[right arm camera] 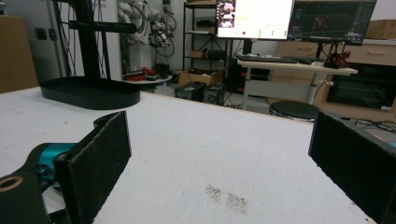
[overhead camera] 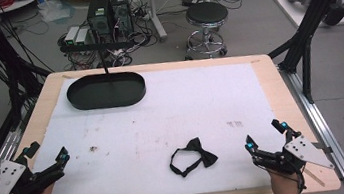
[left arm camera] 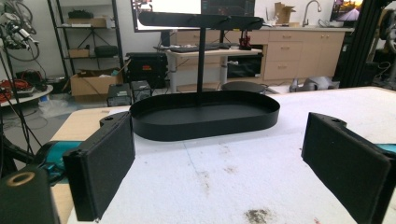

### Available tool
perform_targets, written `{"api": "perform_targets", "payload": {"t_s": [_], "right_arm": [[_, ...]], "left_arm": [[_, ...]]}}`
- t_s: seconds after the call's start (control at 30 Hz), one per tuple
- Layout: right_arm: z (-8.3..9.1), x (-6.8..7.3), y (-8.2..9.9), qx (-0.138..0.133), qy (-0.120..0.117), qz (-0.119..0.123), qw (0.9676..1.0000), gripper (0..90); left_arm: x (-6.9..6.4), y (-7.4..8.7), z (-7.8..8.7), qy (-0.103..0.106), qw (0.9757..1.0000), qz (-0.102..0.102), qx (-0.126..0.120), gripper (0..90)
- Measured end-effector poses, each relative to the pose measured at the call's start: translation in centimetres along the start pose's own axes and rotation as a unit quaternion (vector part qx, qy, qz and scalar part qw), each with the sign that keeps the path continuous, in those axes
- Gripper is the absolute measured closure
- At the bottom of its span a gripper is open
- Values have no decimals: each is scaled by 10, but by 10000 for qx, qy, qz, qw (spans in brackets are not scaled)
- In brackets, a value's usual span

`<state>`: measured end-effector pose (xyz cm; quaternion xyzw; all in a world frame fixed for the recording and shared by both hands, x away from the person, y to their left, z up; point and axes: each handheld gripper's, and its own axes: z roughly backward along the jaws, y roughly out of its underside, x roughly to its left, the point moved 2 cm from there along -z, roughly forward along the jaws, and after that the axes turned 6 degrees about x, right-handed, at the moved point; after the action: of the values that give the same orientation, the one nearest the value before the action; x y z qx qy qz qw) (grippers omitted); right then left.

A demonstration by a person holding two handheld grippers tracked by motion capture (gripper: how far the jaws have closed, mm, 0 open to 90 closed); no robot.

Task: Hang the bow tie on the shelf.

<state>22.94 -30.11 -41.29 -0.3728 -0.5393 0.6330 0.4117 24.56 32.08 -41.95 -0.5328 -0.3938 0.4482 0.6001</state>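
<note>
Grippers: left gripper [overhead camera: 53,165] and right gripper [overhead camera: 266,141] rest at the near corners of the table [overhead camera: 262,67], each with jaws spread wide and nothing between them
Bow tie: black bow tie [overhead camera: 193,156] lies flat on the white mat [overhead camera: 201,103] near the front edge, closer to the right gripper, strap looped out to its left
Likely step: reach for the bow tie, probably with the right gripper, since it is the nearer one
Approach: come in low from the right and close on the knot between the two wings, not on the thin strap, which would slip or dangle
Care: keep the lower jaw skimming the mat so the flat fabric is scooped rather than pushed away
Stand: black tray [overhead camera: 106,91] with an upright post [overhead camera: 103,60] and crossbar [left arm camera: 201,19] sits at the far left, well apart from the tie; a likely place to hang or set it
</note>
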Motion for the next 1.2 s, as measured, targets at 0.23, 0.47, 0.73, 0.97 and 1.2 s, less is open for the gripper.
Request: {"api": "perform_targets", "payload": {"t_s": [0.23, 0.47, 0.73, 0.97, 1.2], "right_arm": [[-3, 4, -6, 148, -150, -21, 9998, 34], [-15, 27, -24, 665, -633, 91, 9957, 34], [-43, 66, -33, 1420, -1209, 518, 9811, 35], [-74, 80, -17, 2266, -1547, 367, 9609, 37], [-91, 84, 1, 2704, -1690, 138, 9477, 55]], "left_arm": [[-1, 0, -1, -10, 10000, -39, 21, 102], [-2, 0, -1, -5, 10000, -23, 47, 102], [-4, 0, -2, 40, 10000, -12, 71, 102], [-4, -1, -2, 45, 10000, -8, 76, 102], [-5, 0, -3, 60, 9999, -17, 101, 102]]}}
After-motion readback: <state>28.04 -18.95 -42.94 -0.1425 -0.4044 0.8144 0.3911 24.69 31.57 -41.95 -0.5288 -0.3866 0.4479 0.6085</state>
